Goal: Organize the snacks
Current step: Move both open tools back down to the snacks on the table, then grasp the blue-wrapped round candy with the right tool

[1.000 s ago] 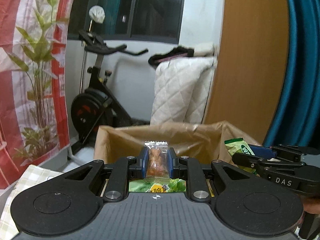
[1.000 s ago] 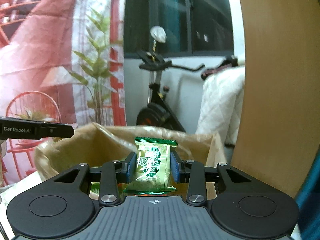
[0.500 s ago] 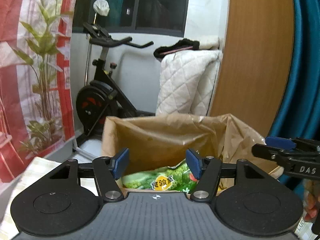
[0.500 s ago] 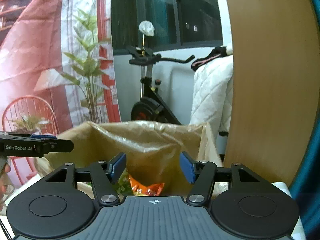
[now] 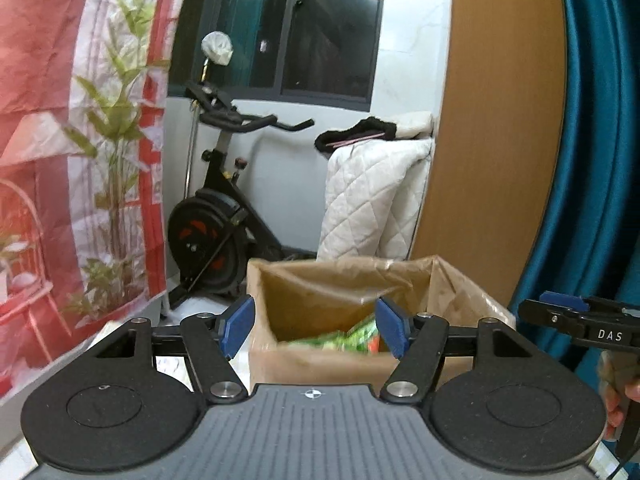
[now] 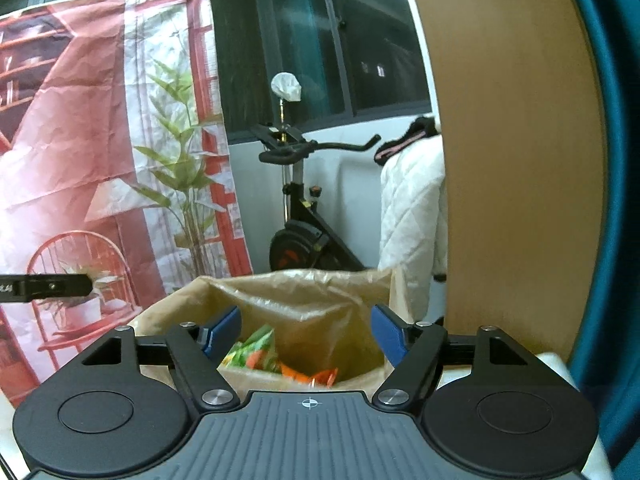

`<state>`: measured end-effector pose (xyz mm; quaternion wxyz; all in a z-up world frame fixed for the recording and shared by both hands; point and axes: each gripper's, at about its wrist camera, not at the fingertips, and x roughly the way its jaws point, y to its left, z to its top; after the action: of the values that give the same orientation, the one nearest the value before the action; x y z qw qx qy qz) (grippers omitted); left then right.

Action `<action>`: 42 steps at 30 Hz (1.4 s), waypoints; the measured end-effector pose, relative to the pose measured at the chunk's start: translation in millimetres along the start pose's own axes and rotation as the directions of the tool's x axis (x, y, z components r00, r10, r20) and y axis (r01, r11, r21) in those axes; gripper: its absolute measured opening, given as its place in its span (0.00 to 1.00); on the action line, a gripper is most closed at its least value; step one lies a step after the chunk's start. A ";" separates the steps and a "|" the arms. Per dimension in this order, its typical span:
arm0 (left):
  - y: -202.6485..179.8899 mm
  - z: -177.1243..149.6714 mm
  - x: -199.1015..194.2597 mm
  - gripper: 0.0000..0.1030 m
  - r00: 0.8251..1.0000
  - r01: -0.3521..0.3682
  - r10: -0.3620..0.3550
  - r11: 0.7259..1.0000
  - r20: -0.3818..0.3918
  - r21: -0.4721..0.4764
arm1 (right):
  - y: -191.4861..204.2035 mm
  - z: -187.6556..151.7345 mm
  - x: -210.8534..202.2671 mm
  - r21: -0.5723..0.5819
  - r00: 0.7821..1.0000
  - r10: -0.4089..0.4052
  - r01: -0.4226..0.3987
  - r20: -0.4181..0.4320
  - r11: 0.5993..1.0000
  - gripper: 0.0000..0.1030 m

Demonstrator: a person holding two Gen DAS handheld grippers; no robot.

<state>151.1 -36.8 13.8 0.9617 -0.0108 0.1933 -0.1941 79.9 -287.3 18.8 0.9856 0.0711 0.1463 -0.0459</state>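
Jaws apart, empty: left gripper (image 5: pixel 316 330), right gripper (image 6: pixel 306 334); one box (image 5: pixel 320 366)

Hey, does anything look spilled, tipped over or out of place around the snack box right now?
Nothing stands out. The lined cardboard box sits upright with snack packets inside it. Both the left gripper and right gripper are open and empty in front of it.

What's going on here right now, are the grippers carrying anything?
No. Both are open and empty. The left gripper and right gripper hang in front of the paper-lined box, facing its open top. Green and orange snack packets lie inside it.
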 end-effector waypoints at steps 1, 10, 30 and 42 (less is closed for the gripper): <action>2.2 -3.8 -2.4 0.67 1.000 -0.005 0.005 1.000 -0.015 -0.017 | -1.6 -4.8 -3.8 0.011 1.000 0.001 0.000 -0.009 1.000 0.66; 20.1 -42.8 -15.8 0.66 0.995 -0.039 0.034 0.998 -0.092 -0.053 | -10.4 -56.0 -20.9 0.064 0.996 -0.012 0.018 -0.085 0.998 0.66; 4.1 -129.8 80.1 0.51 0.941 0.071 -0.087 0.996 -0.326 -0.059 | -37.1 -177.1 46.8 0.061 0.940 -0.037 0.061 -0.338 0.996 0.62; 1.3 -146.4 115.5 0.51 0.913 0.084 -0.109 0.993 -0.393 -0.082 | -21.7 -196.1 111.0 0.001 0.896 -0.062 0.069 -0.439 0.998 0.73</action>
<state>194.8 -71.3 -164.2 0.8909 -0.0114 0.3897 -0.2332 128.0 -286.3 -202.4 0.9247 0.0826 0.3663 -0.0630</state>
